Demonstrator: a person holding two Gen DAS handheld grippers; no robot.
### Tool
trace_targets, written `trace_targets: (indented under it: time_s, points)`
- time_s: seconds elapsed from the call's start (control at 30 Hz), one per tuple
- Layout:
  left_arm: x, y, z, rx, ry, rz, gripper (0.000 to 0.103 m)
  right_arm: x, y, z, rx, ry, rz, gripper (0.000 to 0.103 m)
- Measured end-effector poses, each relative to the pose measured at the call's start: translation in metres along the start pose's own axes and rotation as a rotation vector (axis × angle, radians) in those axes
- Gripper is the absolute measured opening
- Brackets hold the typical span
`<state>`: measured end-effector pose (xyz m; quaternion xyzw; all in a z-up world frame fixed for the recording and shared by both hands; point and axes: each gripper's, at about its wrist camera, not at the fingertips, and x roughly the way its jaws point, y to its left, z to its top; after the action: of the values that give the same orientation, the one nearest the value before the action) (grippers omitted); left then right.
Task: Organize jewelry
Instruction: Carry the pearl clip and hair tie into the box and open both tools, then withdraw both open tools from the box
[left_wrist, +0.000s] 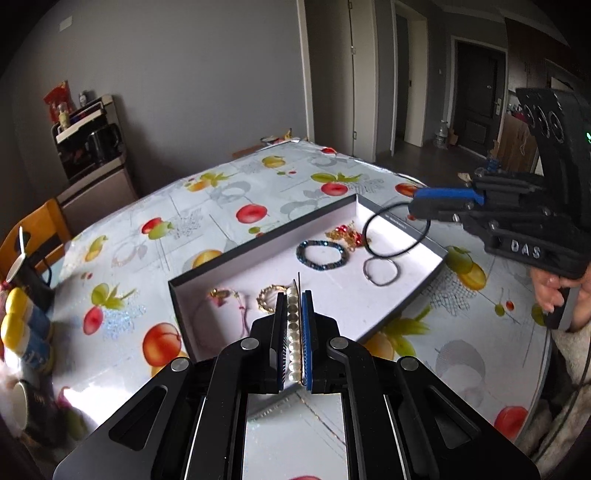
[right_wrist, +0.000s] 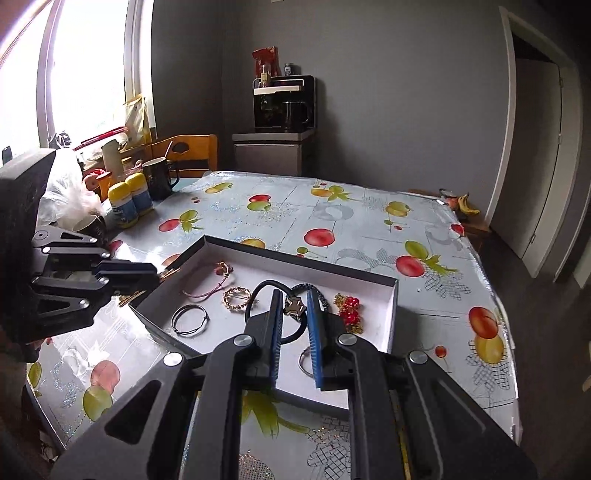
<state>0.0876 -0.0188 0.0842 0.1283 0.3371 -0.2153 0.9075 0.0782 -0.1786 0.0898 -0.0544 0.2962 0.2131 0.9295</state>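
Pearl hair clip (left_wrist: 293, 332) with round white beads in a row, pinched flat by left gripper (left_wrist: 294, 295) over the near wall of the tray (left_wrist: 258, 247). Black hair tie (right_wrist: 291, 332) with a star charm, looped between right gripper (right_wrist: 293, 295) fingers, hanging over the tray. Inside: blue bead bracelet (left_wrist: 322, 254) at middle, red and gold chain (left_wrist: 347, 234) at 1 o'clock, silver bangles (left_wrist: 381, 271) at 3 o'clock, gold ring bracelet (left_wrist: 267, 295) and pink cord (left_wrist: 221, 299) at 7 o'clock. Lots of open fruit-print tabletop (left_wrist: 258, 177) at 12 o'clock; cups and bottles (right_wrist: 129, 203) at the far edge.

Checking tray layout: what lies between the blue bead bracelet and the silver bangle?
Only bare white tray floor separates the blue bead bracelet from the silver bangle, seen in the left wrist view.
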Motion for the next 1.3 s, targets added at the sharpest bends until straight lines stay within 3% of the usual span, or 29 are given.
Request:
trace_targets:
  time_s: [0.3,0.6,0.93,1.3]
  points:
    - [0.08,0.024,0.036,-0.037,0.109,-0.011,0.007,0.054,0.003,-0.018,0.042,0.105,0.06,0.013]
    - [0.143,0.029,0.039,-0.042,0.216,-0.003,0.007,0.082,0.006,-0.032,0.037,0.179,0.078,0.013]
    - [0.164,0.034,0.038,-0.059,0.265,-0.024,0.007,0.099,0.003,-0.038,0.038,0.236,0.078,0.013]
    - [0.168,0.033,0.036,-0.054,0.295,-0.017,0.008,0.097,0.003,-0.038,0.046,0.234,0.074,0.013]
